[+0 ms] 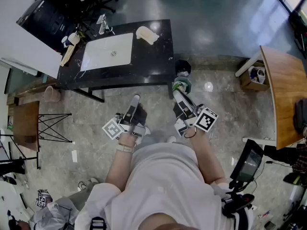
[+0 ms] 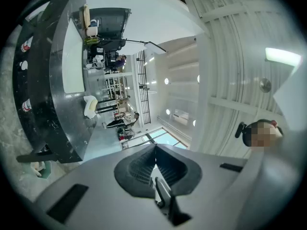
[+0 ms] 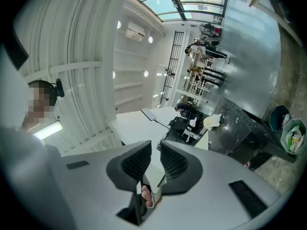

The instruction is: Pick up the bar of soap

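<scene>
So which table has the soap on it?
The black counter with the white sink; the soap lies right of it. The other tables are brown wood.

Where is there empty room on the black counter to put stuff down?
The counter is bare right of the sink, in front of the soap. A narrow strip runs along the sink's front. The left end, by the faucet and small things, is crowded.
</scene>
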Demonstrator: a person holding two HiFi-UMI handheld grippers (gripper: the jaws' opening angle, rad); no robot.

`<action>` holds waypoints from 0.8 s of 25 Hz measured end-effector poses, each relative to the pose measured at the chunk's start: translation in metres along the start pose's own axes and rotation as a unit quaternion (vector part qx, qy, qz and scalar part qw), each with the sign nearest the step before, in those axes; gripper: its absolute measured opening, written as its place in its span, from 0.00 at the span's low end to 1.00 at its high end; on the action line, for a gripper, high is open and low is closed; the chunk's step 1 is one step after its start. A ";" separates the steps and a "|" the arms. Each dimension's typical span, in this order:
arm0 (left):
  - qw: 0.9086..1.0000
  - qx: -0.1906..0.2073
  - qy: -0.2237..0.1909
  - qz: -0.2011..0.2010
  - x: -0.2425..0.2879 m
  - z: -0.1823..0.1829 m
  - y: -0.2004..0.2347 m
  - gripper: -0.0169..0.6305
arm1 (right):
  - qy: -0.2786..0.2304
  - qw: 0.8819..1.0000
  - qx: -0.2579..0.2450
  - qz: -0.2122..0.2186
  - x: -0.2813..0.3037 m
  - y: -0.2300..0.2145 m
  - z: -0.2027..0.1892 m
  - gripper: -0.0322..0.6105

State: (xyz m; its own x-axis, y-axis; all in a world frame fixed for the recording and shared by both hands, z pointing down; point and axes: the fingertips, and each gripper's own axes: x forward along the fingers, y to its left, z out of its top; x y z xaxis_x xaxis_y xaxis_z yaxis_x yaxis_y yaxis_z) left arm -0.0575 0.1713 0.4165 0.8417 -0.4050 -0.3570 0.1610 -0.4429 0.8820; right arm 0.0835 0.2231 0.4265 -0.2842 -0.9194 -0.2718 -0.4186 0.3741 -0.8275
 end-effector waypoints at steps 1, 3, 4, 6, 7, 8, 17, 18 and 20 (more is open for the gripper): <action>1.000 0.000 0.000 0.000 0.000 0.000 0.000 0.04 | 0.000 1.000 -0.001 0.000 0.000 0.000 0.000 0.14; 1.000 -0.001 -0.001 0.000 0.001 0.002 0.001 0.04 | 0.001 1.000 -0.002 0.000 0.001 0.000 0.001 0.14; 1.000 -0.003 -0.001 0.000 0.002 0.003 0.003 0.04 | 0.001 1.000 -0.002 -0.001 0.003 -0.001 0.000 0.14; 1.000 -0.007 0.000 0.000 0.004 0.009 0.009 0.04 | 0.001 1.000 -0.001 -0.006 0.010 -0.007 -0.001 0.14; 1.000 -0.009 0.000 0.000 0.006 0.015 0.015 0.04 | 0.001 1.000 -0.001 -0.008 0.016 -0.012 -0.002 0.14; 1.000 -0.012 -0.001 0.000 0.008 0.021 0.021 0.04 | 0.001 1.000 -0.002 -0.009 0.024 -0.016 -0.002 0.14; 0.999 -0.038 -0.001 0.001 0.037 0.109 0.086 0.04 | 0.005 0.999 -0.006 -0.041 0.114 -0.061 -0.007 0.14; 0.999 -0.042 0.001 0.004 0.042 0.119 0.094 0.04 | 0.004 0.999 -0.005 -0.045 0.126 -0.068 -0.007 0.14; 0.999 -0.049 0.007 0.006 0.052 0.142 0.111 0.04 | 0.001 0.999 -0.002 -0.052 0.152 -0.080 -0.007 0.14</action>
State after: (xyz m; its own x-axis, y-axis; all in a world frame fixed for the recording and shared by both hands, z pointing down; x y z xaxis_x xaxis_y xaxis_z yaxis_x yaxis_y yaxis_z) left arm -0.0690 -0.0124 0.4523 0.8508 -0.3989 -0.3421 0.1999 -0.3564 0.9127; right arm 0.0676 0.0544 0.4551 -0.2401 -0.9532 -0.1839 -0.4496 0.2771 -0.8491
